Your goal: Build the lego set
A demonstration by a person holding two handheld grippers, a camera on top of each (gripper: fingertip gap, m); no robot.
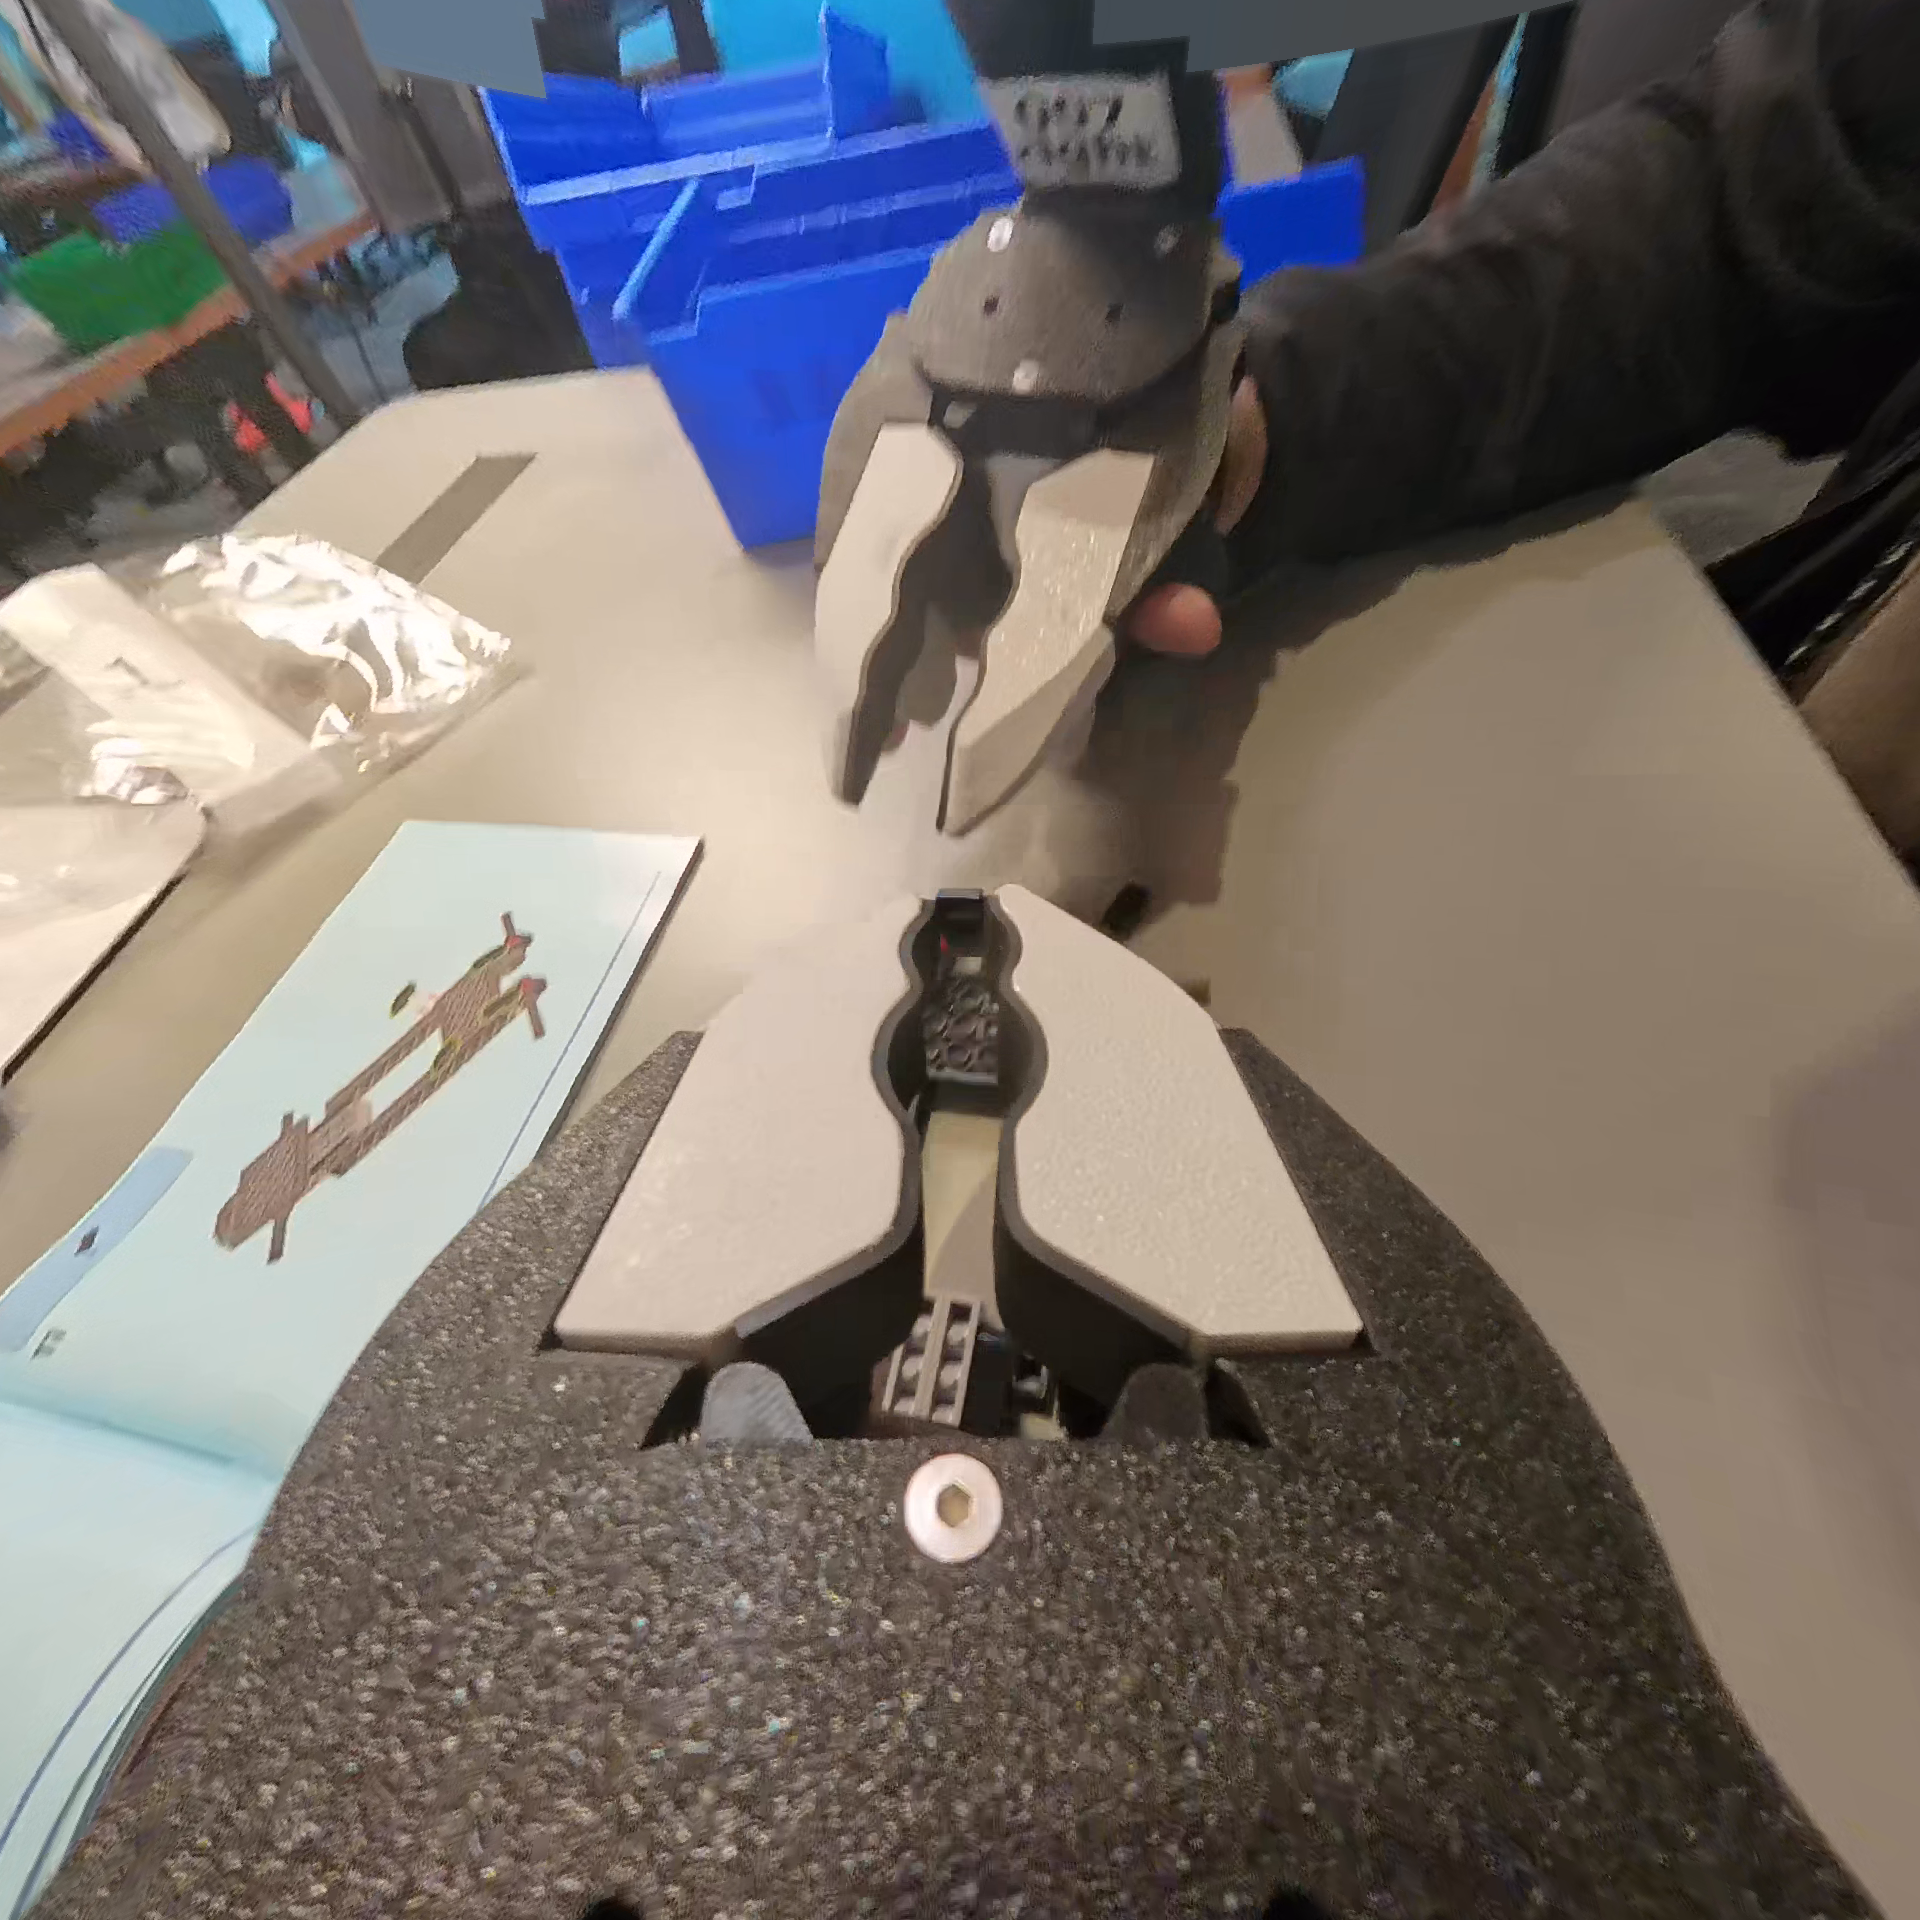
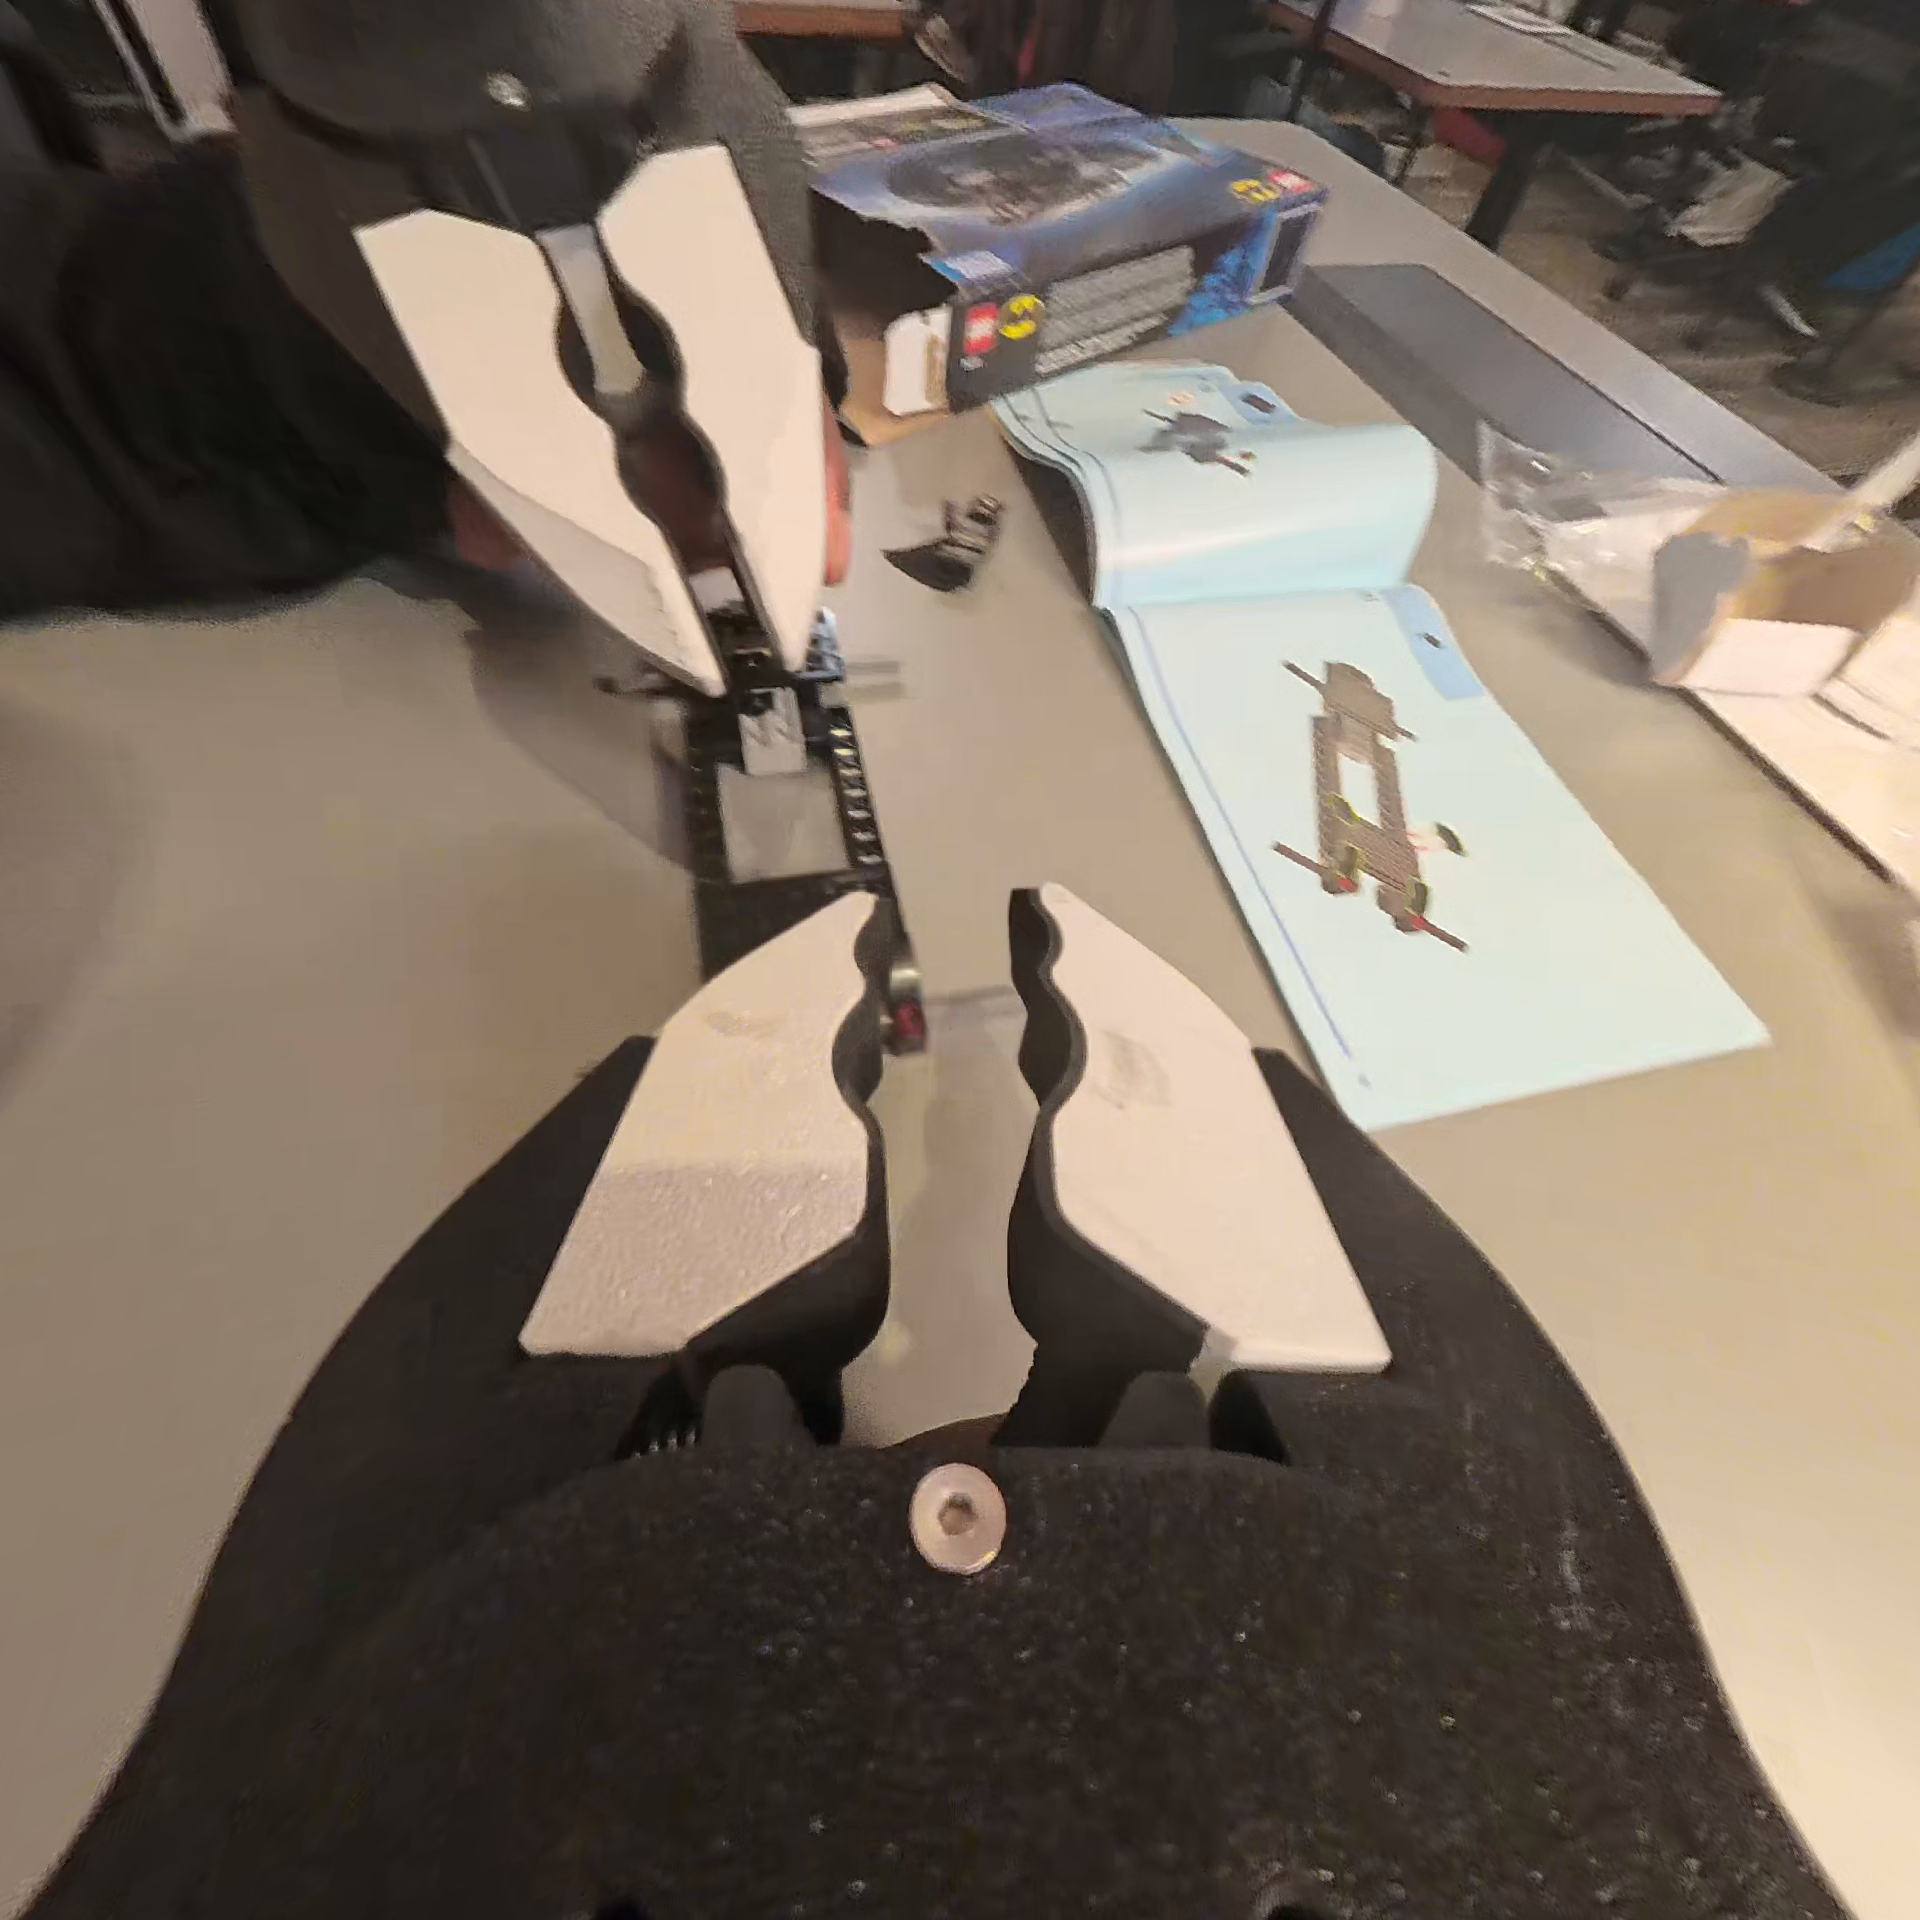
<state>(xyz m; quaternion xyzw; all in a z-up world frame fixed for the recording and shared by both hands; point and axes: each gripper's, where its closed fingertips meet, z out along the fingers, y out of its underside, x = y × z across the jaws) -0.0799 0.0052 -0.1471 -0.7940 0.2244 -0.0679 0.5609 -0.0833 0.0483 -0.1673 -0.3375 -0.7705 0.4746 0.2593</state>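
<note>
In the left wrist view, I am seeing my left gripper (image 1: 961,914) clamping its 2 pads on a black brick chassis (image 1: 961,1023), while the right gripper (image 1: 902,800) is hanging open just ahead, gripping nothing. In the right wrist view, my right gripper (image 2: 940,904) is standing open over the table (image 2: 312,935), its left fingertip (image 2: 831,935) just beside the chassis end, and the long black frame is running toward the left gripper, next to the open blue booklet (image 2: 1455,831).

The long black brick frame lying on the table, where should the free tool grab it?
Grip the long black brick frame across its narrow near end, where the open right tool is closest. The left tool is shut on the far end, and the frame's long parallel rails probably suit a pinch across them.
</note>
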